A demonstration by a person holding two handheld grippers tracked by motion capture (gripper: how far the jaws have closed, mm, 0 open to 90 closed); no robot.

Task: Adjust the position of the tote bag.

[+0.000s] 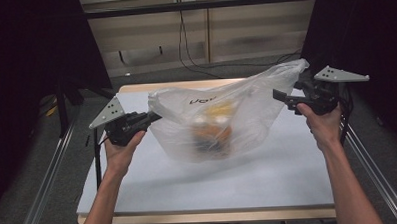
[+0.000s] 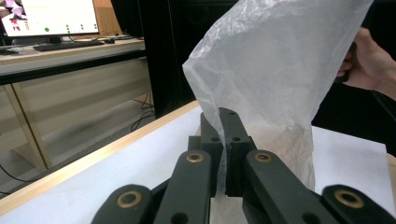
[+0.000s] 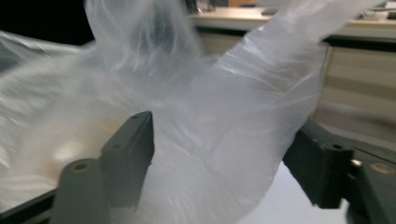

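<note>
A translucent white plastic bag [image 1: 212, 119] stands in the middle of the white table [image 1: 214, 186], with blurred orange and yellow items [image 1: 215, 134] inside it. My left gripper [image 1: 154, 116] is at the bag's left edge. In the left gripper view its jaws [image 2: 223, 119] are shut on a fold of the bag [image 2: 271, 70]. My right gripper [image 1: 281, 96] is at the bag's raised right corner. In the right gripper view its jaws [image 3: 222, 126] stand wide apart, with loose plastic of the bag [image 3: 210, 154] bulging between them.
The table's wooden rim [image 1: 135, 87] runs along the far side. Metal rails [image 1: 44, 187] flank the table on both sides. Cables [image 1: 184, 47] hang behind it. A desk with a monitor [image 2: 51, 16] stands off to the side.
</note>
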